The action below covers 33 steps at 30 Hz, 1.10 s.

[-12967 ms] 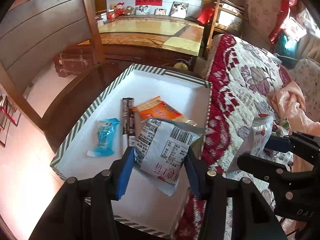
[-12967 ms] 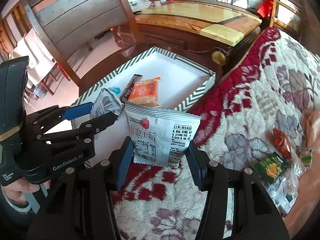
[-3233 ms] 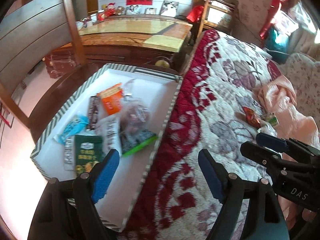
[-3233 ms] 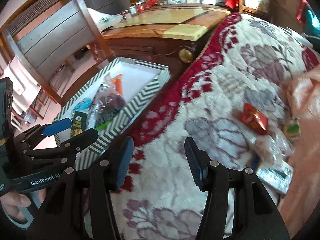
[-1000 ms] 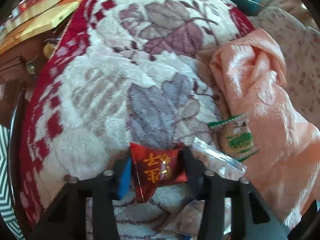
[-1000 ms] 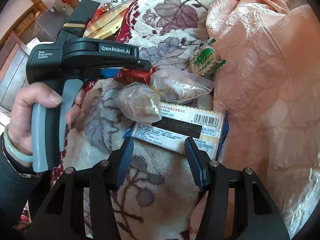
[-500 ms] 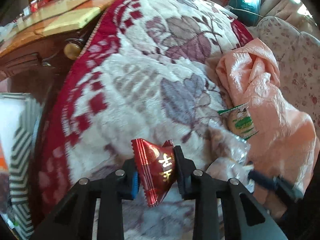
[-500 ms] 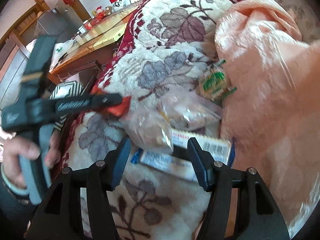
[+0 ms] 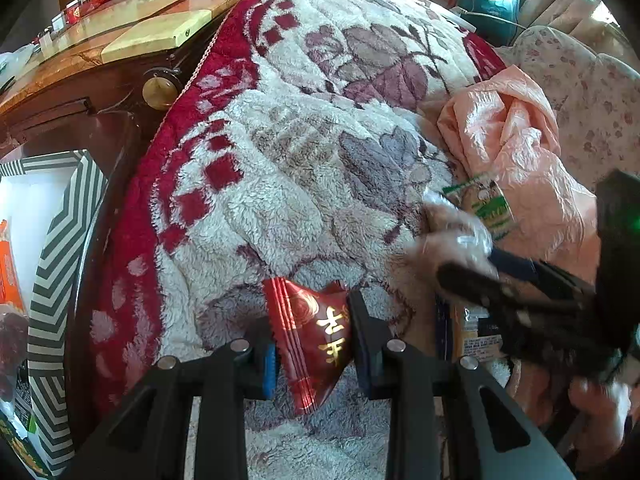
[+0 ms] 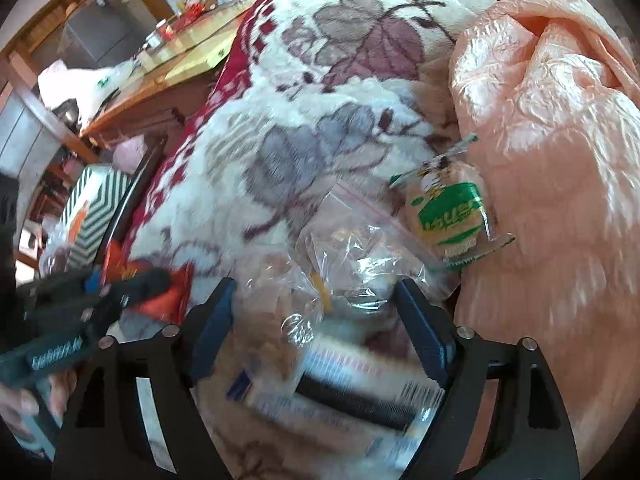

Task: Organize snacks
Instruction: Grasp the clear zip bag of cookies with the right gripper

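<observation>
My left gripper [image 9: 312,340] is shut on a red foil snack packet [image 9: 310,330] with gold characters and holds it above the fleece blanket [image 9: 288,184]. It also shows blurred in the right wrist view [image 10: 132,280]. My right gripper [image 10: 320,320] is open over a heap of clear plastic snack bags [image 10: 344,264], which lie between its fingers, above a white barcoded packet [image 10: 340,384]. A green and yellow wrapped snack [image 10: 448,208] lies just beyond. The striped snack box [image 9: 52,272] with several snacks inside sits at the far left.
A crumpled peach cloth [image 10: 552,152] lies to the right of the snacks. A dark wooden table [image 9: 92,120] and a cabinet with a glossy top [image 9: 132,28] stand beyond the box. The right gripper crosses the left wrist view [image 9: 520,280].
My left gripper has carried the red packet further left, the striped box coming into its view. My right gripper has moved forward over the clear bags and stays open.
</observation>
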{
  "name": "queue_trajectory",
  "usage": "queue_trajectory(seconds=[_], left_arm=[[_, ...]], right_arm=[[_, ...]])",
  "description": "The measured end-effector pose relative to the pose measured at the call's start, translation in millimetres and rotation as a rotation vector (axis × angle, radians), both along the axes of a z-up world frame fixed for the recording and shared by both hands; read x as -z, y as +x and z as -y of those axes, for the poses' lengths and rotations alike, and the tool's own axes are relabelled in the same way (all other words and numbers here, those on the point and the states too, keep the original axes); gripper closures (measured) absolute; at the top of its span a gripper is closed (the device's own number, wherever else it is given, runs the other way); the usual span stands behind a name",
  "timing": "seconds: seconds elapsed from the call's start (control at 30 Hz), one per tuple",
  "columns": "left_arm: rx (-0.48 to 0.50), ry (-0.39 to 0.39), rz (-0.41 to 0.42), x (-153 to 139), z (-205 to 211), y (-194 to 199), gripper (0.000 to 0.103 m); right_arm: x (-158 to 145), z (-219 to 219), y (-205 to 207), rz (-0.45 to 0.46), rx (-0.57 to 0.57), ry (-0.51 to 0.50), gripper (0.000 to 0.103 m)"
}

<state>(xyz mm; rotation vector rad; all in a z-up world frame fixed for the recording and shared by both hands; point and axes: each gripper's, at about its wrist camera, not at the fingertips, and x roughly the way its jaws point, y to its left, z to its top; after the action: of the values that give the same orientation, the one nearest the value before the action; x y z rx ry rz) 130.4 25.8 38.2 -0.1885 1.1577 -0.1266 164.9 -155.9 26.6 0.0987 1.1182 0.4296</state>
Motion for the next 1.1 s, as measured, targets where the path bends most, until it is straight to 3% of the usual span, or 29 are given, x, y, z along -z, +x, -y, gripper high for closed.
queue_trajectory(seconds=[0.13, 0.2, 0.27, 0.43, 0.83, 1.1], left_arm=[[-0.002, -0.005, -0.003, 3, -1, 1, 0.071], [-0.004, -0.006, -0.003, 4, -1, 1, 0.071], [-0.007, -0.008, -0.003, 3, -2, 0, 0.071], [-0.015, -0.007, 0.005, 0, -4, -4, 0.071], [-0.053, -0.016, 0.059, -23, -23, -35, 0.071], [-0.050, -0.021, 0.083, -33, -34, -64, 0.072]], right_arm=[[6, 2, 15, 0.022, -0.010, 0.011, 0.020], [6, 5, 18, 0.045, -0.006, 0.028, 0.029], [6, 7, 21, 0.055, 0.001, 0.030, 0.048], [-1, 9, 8, 0.067, -0.012, 0.036, 0.065], [-38, -12, -50, 0.139, -0.089, 0.067, 0.066], [-43, -22, -81, 0.142, -0.101, 0.078, 0.066]])
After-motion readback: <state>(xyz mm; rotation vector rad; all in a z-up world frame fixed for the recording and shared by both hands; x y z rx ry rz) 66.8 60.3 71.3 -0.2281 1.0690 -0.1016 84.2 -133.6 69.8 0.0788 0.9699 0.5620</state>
